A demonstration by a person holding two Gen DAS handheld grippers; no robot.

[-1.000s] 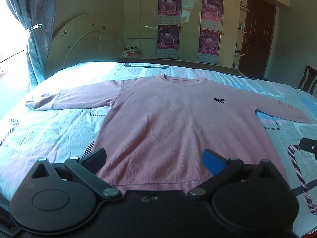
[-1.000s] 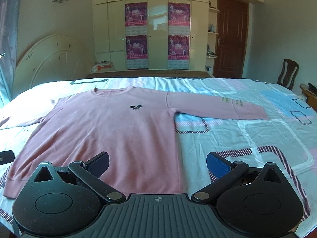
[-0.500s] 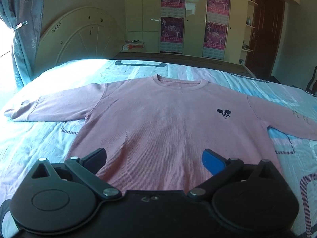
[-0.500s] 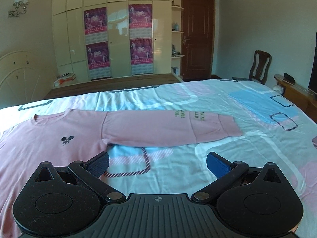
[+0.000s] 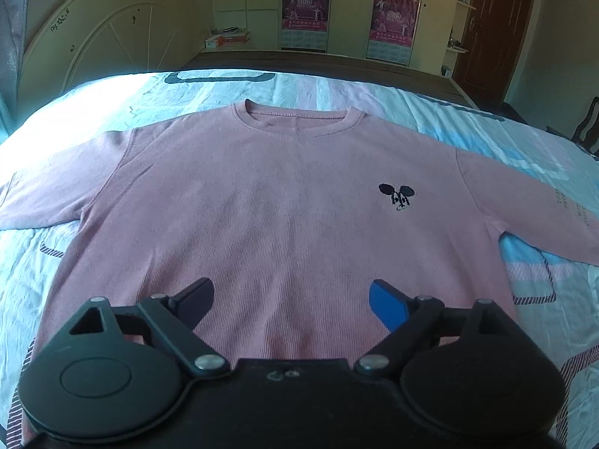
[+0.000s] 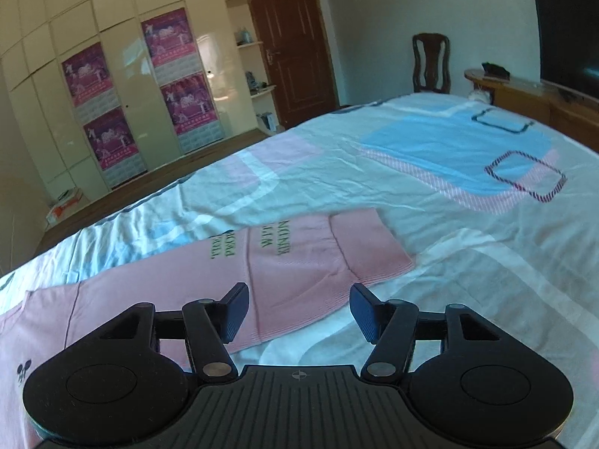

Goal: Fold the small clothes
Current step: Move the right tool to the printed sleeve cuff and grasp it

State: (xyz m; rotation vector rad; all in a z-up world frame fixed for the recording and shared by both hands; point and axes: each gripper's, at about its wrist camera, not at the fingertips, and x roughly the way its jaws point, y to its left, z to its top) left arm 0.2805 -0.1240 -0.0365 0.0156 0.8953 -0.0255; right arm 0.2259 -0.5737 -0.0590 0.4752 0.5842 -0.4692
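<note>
We see right hand-held gripper spread, empty, nearest sleeve; its long axis runs crosswise, cuff ahead-right. Left hand-held gripper spread over sweatshirt hem.

The sweater is ribbed pink with a small black emblem and what looks like greenish lettering on one sleeve. The bedsheet is pale, with blue and pink blocks and striped outlines.

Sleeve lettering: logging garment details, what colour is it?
Green, on the pink sleeve; clearest in the right wrist view.
</note>
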